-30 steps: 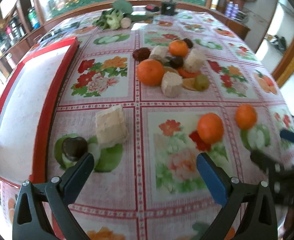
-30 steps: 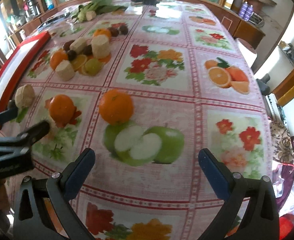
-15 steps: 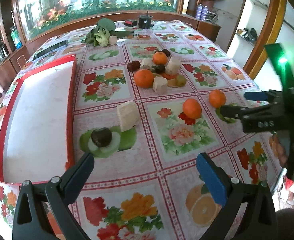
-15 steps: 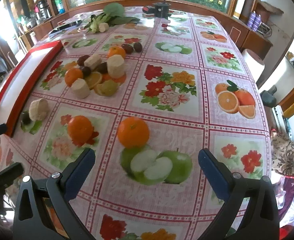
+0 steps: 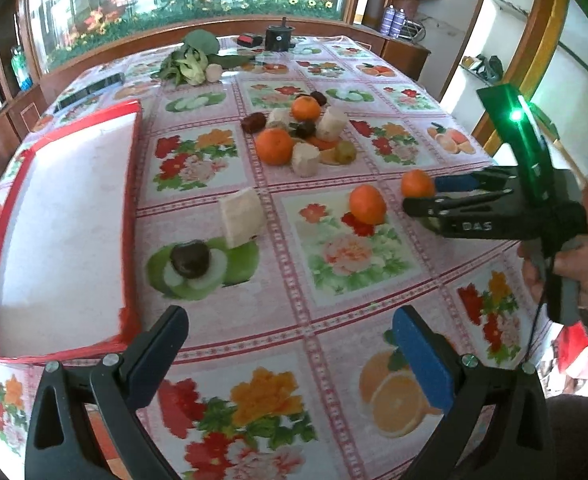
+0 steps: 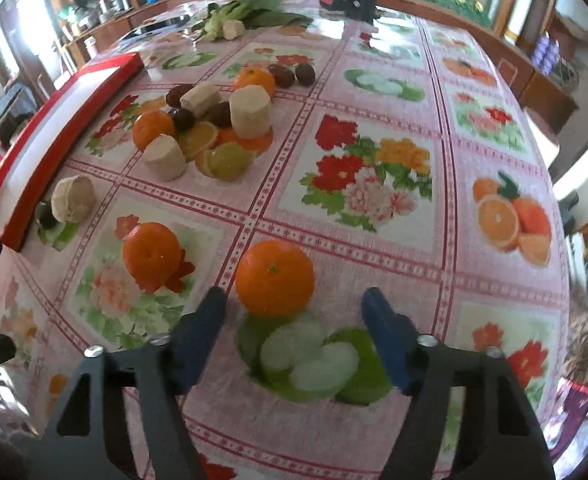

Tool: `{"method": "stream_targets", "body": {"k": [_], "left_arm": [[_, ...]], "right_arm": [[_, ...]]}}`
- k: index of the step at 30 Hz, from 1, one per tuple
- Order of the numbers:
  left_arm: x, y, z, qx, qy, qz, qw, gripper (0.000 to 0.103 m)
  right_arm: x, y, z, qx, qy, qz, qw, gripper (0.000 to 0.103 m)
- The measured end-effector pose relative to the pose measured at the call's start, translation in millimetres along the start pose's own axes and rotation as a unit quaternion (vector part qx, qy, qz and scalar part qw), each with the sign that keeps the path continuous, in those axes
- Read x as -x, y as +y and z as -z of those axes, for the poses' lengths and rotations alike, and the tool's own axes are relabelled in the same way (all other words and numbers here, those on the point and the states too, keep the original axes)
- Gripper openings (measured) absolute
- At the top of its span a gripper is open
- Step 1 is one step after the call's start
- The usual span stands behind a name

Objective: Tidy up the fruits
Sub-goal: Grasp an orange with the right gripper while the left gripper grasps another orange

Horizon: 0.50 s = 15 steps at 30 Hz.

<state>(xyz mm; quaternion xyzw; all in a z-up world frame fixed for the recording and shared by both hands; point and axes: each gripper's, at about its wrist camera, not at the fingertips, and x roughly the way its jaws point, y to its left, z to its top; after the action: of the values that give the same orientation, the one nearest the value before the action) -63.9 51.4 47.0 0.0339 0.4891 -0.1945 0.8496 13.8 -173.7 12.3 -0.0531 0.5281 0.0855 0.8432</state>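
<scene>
An orange [image 6: 274,276] sits on the flowered tablecloth, just past the tips of my right gripper [image 6: 294,304] and partly between them. The jaws are closing and the pads stand clear of the fruit. The left wrist view shows the same orange [image 5: 415,182] at the right gripper's fingertips [image 5: 449,182]. A second orange [image 6: 152,254] [image 5: 367,204] lies just left of it. My left gripper [image 5: 290,328] hangs open above the near edge, holding nothing. A red-rimmed white tray [image 5: 134,184] lies at the left.
A pile of oranges, pale cut chunks and dark fruits [image 5: 294,136] sits mid-table. A pale chunk [image 5: 241,216] and a dark fruit [image 5: 190,258] lie beside the tray. Greens [image 5: 190,64] and a black pot [image 5: 280,38] stand at the far edge. A hand [image 5: 573,272] grips the right tool.
The right gripper's jaws have narrowed and it has come down onto the nearer orange. The left gripper pulled back and up a second ago, then held still.
</scene>
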Motion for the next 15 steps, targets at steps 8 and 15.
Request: {"method": "stream_targets", "body": {"k": [8, 15], "left_arm": [[-12.6, -40.1, -31.7, -0.018, -0.006, 0.036, 0.9992, 0.103], [-51.4, -69.4, -59.3, -0.054, 0.02, 0.035, 0.9977, 0.097]], "right_arm": [[9.5, 5.2, 7.3, 0.029, -0.02, -0.013, 0.999, 0.035], [23.8, -11.7, 27.0, 0.029, -0.028, 0.007, 0.999, 0.035]]}}
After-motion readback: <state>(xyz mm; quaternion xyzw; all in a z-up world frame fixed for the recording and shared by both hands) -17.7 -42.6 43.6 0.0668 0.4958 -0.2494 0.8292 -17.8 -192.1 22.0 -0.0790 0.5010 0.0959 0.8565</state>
